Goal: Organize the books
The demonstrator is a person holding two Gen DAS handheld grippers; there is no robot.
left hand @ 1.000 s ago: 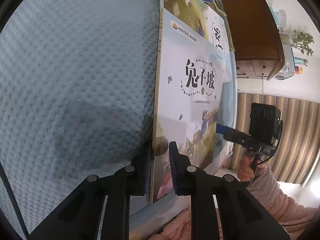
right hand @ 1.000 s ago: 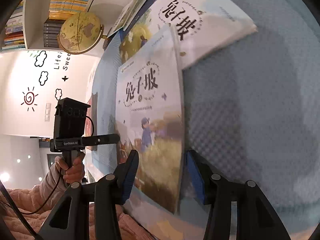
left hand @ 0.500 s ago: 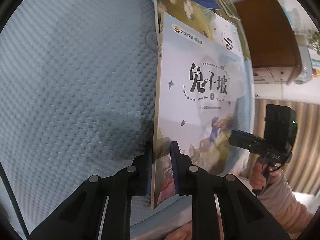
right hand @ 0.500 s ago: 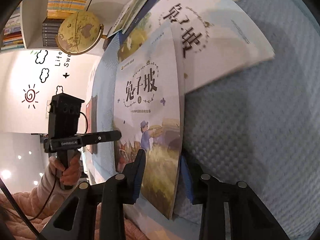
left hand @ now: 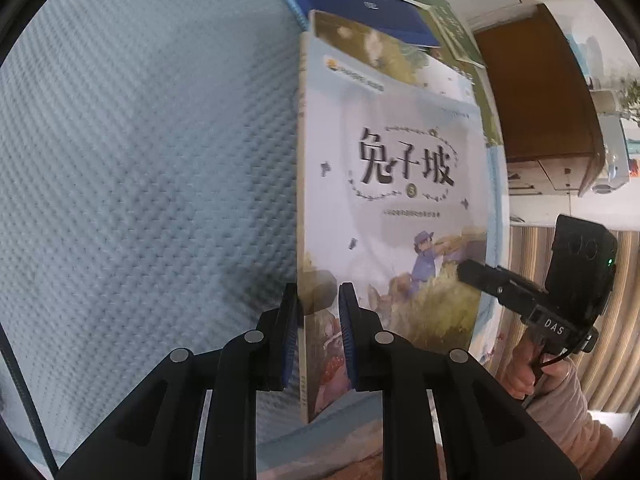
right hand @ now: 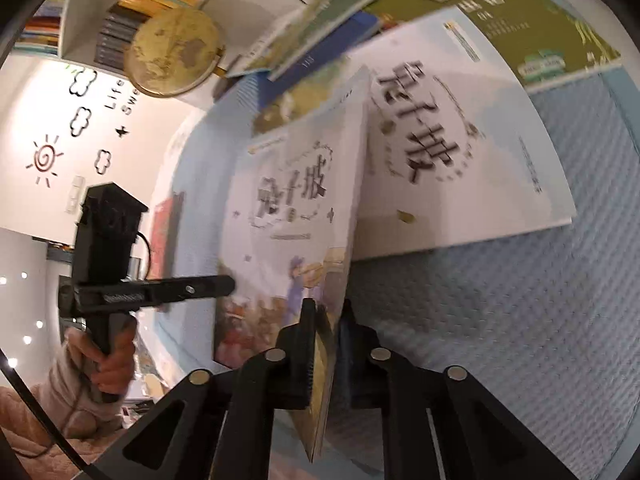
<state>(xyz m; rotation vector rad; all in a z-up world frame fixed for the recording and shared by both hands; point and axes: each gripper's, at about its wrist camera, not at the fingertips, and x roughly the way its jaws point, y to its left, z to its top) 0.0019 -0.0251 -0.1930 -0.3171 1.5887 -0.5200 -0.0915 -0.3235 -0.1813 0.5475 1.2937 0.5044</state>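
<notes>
thin paperback book (left hand: pixel 394 208) lifted on edge above blue quilted mat (left hand: pixel 140 160), near mat's front edge. left gripper (left hand: pixel 318 332) clamped on lower spine corner; right gripper (right hand: pixel 326 344), jaws just closed, pinches opposite lower corner. book light, flexible, glossy cover likely slippery; two-corner hold limits sag, grip near spine stiffest. second copy (right hand: pixel 460 152) flat on mat behind, other books (left hand: pixel 372 4) overlapped toward far edge. hidden: back cover, mat corners cut off; right view motion-blurred, small print unreadable.

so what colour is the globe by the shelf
Mottled gold and tan globe, seen best in the right wrist view.
</notes>
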